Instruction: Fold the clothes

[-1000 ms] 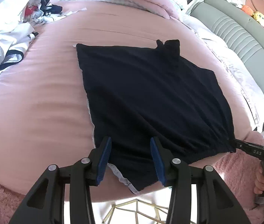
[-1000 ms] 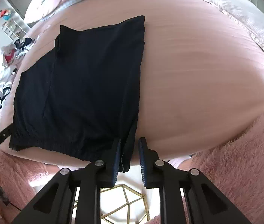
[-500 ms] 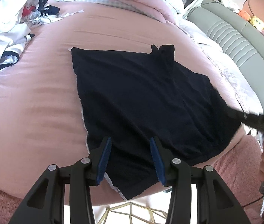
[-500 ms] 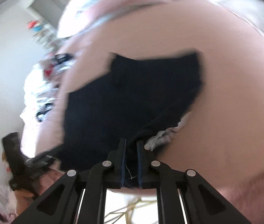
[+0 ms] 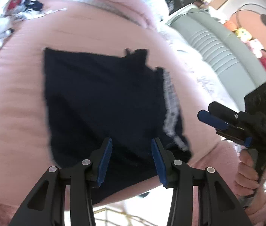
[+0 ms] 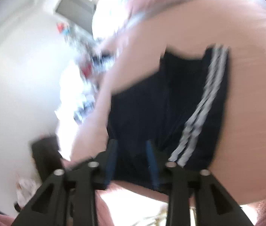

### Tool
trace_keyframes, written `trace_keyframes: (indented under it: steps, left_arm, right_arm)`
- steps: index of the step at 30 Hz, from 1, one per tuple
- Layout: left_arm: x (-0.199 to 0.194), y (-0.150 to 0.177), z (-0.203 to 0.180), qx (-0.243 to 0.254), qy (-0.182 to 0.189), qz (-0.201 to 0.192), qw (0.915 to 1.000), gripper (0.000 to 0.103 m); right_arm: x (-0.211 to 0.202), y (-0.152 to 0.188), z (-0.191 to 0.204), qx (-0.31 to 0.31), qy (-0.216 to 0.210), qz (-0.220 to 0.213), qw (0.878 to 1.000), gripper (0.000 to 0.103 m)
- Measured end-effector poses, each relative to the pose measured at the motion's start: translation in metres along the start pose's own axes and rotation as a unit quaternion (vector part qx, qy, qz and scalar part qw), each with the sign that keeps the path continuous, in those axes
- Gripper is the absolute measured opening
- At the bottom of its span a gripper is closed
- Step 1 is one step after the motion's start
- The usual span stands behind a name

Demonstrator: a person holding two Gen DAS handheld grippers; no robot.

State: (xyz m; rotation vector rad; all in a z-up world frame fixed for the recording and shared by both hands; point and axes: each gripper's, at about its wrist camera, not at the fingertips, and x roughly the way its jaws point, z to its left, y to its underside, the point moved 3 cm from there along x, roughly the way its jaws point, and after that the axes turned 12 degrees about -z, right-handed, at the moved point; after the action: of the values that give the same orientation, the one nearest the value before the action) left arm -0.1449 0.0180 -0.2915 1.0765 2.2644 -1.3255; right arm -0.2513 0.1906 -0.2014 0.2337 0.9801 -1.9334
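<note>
Dark shorts (image 5: 104, 101) being folded on pink bed (image 5: 16, 98). Right claw (image 5: 225, 126), jaws just opened, nothing pinched, being held beside folded edge. Left claw (image 5: 131, 160) being kept apart above hem, empty.

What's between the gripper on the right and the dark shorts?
In the left wrist view, only bare pink bedspread lies between the right gripper and the striped edge of the dark shorts.
</note>
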Motion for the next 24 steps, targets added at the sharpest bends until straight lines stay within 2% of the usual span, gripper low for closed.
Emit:
trace_keyframes:
  steps: [2,4,7,11,15,17,18,19,22,23,24]
  left_arm:
    - [0.012,-0.002,-0.013,-0.001,0.024,0.014,0.9996,0.04]
    - [0.029,0.0,-0.022,0.006,0.028,0.042,0.9987,0.04]
    - [0.053,0.006,-0.031,0.003,0.036,0.083,0.9958,0.04]
    - [0.073,0.009,-0.038,-0.024,0.067,0.125,0.9896,0.04]
    - [0.086,0.006,-0.038,-0.055,0.081,0.144,0.9847,0.04]
    - [0.091,0.004,-0.034,-0.074,0.083,0.152,0.9822,0.04]
    - [0.094,0.003,-0.033,-0.083,0.084,0.155,0.9808,0.039]
    - [0.096,0.002,-0.031,-0.093,0.086,0.157,0.9794,0.038]
    - [0.099,-0.001,-0.025,-0.119,0.093,0.154,0.9764,0.016]
    - [0.101,0.0,-0.026,-0.114,0.088,0.16,0.9766,0.01]
    - [0.102,0.002,-0.026,-0.11,0.083,0.165,0.9767,0.009]
  right_arm:
    - [-0.016,-0.003,-0.025,0.014,0.045,-0.024,0.999,0.037]
    - [-0.019,0.003,-0.051,0.032,0.081,-0.011,0.996,0.037]
    - [-0.036,0.021,-0.086,0.064,0.096,0.015,0.993,0.037]
    - [-0.015,0.032,-0.086,0.05,0.105,0.032,0.993,0.037]
    - [-0.009,0.028,-0.076,0.021,0.107,0.034,0.993,0.037]
    - [-0.044,0.026,-0.083,0.013,0.108,0.039,0.993,0.037]
    - [-0.041,0.026,-0.082,0.011,0.108,0.039,0.993,0.037]
    - [-0.037,0.026,-0.081,0.009,0.109,0.04,0.993,0.037]
    - [-0.061,0.024,-0.091,0.015,0.103,0.041,0.994,0.037]
    - [-0.061,0.024,-0.093,0.02,0.1,0.041,0.994,0.037]
    - [-0.062,0.023,-0.095,0.026,0.098,0.04,0.994,0.037]
